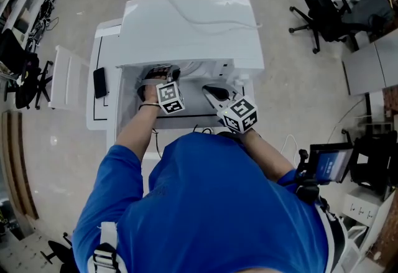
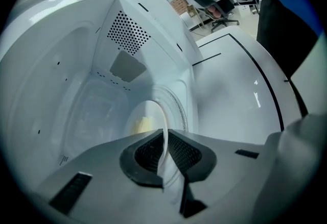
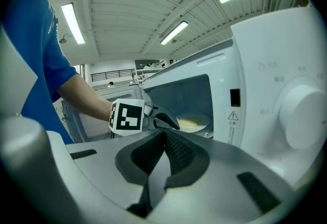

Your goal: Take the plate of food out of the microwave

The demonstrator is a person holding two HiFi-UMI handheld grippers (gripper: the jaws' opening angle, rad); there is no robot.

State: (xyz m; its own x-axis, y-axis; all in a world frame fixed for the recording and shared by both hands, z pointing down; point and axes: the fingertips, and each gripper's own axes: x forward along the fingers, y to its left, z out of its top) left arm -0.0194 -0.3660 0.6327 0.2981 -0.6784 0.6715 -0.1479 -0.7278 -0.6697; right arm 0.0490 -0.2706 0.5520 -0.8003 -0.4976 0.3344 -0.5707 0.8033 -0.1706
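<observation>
The white microwave [image 1: 189, 29] stands open on a white table [image 1: 102, 116]. Inside it is a white plate [image 3: 196, 122] with a pale yellow piece of food [image 3: 188, 124]. My left gripper [image 2: 164, 152] reaches into the cavity and is shut on the near rim of the plate [image 2: 153, 116], which shows edge-on with the yellow food [image 2: 143, 125] behind the jaws. From the right gripper view, the left gripper [image 3: 166, 121] sits at the plate's edge. My right gripper [image 3: 164, 137] hangs in front of the microwave, shut with nothing between its pads. In the head view the left gripper [image 1: 163, 76] is inside the opening and the right gripper [image 1: 212, 91] just outside.
The microwave door [image 3: 87, 127] is swung open to the left behind my left arm. A control knob [image 3: 304, 116] sits on the panel right of the opening. A black phone [image 1: 99, 82] lies on the table to the left. Office chairs [image 1: 320, 13] stand further off.
</observation>
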